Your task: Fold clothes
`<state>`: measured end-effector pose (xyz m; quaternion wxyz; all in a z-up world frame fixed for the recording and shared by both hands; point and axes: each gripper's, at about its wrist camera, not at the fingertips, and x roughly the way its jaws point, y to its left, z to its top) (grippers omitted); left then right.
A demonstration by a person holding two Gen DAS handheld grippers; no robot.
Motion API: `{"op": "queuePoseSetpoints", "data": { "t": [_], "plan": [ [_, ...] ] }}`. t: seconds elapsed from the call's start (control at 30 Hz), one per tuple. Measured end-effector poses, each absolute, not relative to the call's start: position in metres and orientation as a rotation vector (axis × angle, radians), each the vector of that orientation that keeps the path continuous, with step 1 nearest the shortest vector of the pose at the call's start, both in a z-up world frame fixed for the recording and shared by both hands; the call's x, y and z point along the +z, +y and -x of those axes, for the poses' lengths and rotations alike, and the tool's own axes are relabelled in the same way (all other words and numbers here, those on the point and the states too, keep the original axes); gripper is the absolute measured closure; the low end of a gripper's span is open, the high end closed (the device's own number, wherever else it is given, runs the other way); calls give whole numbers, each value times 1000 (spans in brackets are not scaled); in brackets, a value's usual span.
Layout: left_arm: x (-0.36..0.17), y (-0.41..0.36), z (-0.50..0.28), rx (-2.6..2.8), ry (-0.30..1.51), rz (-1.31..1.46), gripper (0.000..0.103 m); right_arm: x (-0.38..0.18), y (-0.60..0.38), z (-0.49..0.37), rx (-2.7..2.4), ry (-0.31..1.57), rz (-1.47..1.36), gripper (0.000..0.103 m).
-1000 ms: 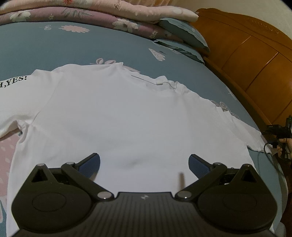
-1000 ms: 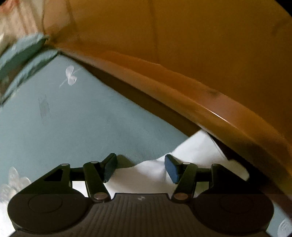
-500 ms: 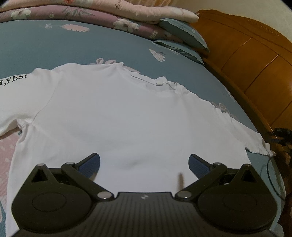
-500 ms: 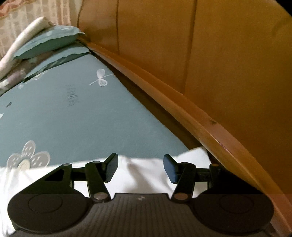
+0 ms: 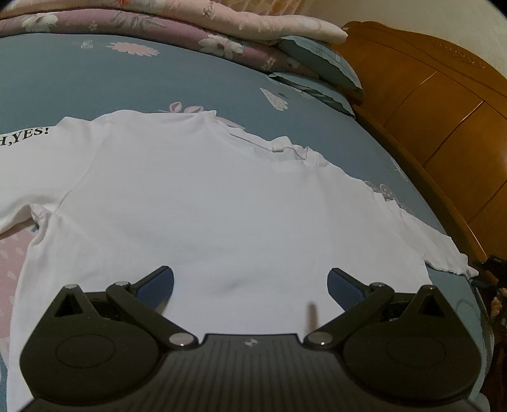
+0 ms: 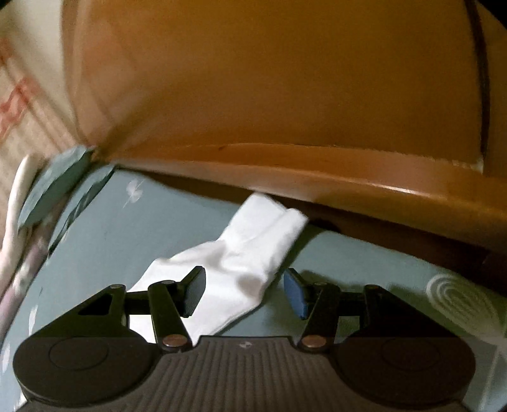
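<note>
One white T-shirt [image 5: 221,206] lies on one bed sheet [image 5: 126,79]. Two grippers are in view: the left gripper [image 5: 250,283] and the right gripper [image 6: 244,291]. Two folded quilts [image 5: 177,28] are stacked, with two pillows [image 5: 320,60] beside one wooden headboard [image 5: 443,95].

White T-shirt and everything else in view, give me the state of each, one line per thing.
White T-shirt: spread flat on the bed, unfolded.
Right sleeve: stretched out towards the wooden bed frame.
Left hand-held gripper: open, over the shirt's lower part.
Right hand-held gripper: open, sleeve between the fingers, not pinched.
Folded quilts: stacked.
</note>
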<state>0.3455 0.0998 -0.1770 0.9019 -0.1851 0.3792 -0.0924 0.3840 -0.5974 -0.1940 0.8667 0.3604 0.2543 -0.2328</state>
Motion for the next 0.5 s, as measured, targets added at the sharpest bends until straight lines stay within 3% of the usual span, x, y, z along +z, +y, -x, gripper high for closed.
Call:
{"op": "queuePoseSetpoints", "data": {
  "t": [0.17,0.3,0.33,0.4,0.5],
  "plan": [
    [-177,99,-345,-189,781,374,1,-210,-606,-389,-502,422,-780,43],
    [-177,99,-346,-189,780,371,1,-212,-600,-405,-508,443,-663,45],
    [-177,99,-346,-189,780,371,1,-210,-597,-410,-521,467,-624,50],
    [-177,99,-346,-188,780,372,1,-209,-591,-418,-541,515,-551,76],
    [-178,99,-346,-188,779,372,1,-205,-579,-425,-531,553,-459,86]
  ]
}}
